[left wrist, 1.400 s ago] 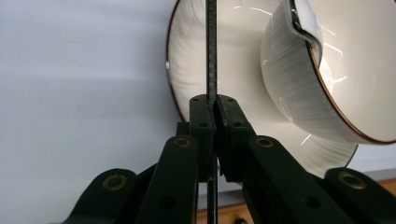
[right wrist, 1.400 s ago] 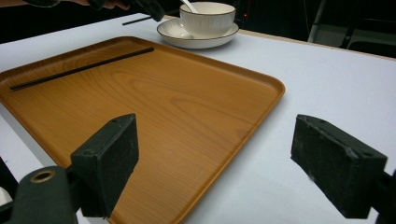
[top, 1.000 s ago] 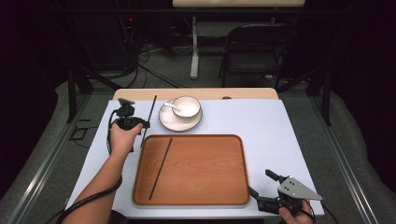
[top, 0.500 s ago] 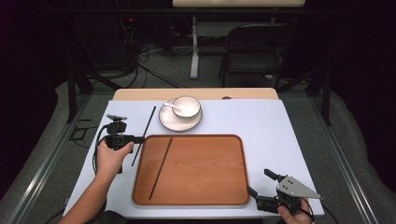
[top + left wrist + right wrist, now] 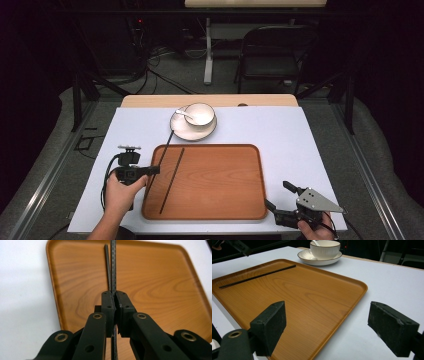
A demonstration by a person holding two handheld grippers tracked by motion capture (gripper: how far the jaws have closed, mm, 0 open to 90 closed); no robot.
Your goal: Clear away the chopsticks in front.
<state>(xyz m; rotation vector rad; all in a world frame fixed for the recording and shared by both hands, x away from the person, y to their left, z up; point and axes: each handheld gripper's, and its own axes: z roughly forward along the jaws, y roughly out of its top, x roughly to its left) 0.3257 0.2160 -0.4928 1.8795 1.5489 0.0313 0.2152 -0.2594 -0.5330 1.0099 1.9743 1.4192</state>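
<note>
My left gripper [image 5: 155, 170] [image 5: 115, 296] is by the left rim of the wooden tray [image 5: 220, 185] [image 5: 155, 285], shut on a thin black chopstick [image 5: 163, 154] [image 5: 113, 270]. This stick slants from near the saucer across the tray's left edge. A second black chopstick [image 5: 172, 180] [image 5: 107, 262] [image 5: 257, 277] lies on the tray's left part, almost parallel to the held one. At the table's near right corner, just off the tray [image 5: 307, 297], my right gripper [image 5: 278, 195] [image 5: 334, 327] stands open with nothing between its pads.
A white bowl [image 5: 200, 114] [image 5: 325, 247] holding a spoon [image 5: 182, 114] sits on a dark-rimmed saucer [image 5: 181, 132] behind the tray. A white sheet [image 5: 300, 145] covers the table. A dark chair [image 5: 275, 55] and floor cables lie beyond the far edge.
The left hand has drawn back from beside the saucer toward the table's near side, carrying the chopstick to the tray's left edge. The right gripper has stayed where it was.
</note>
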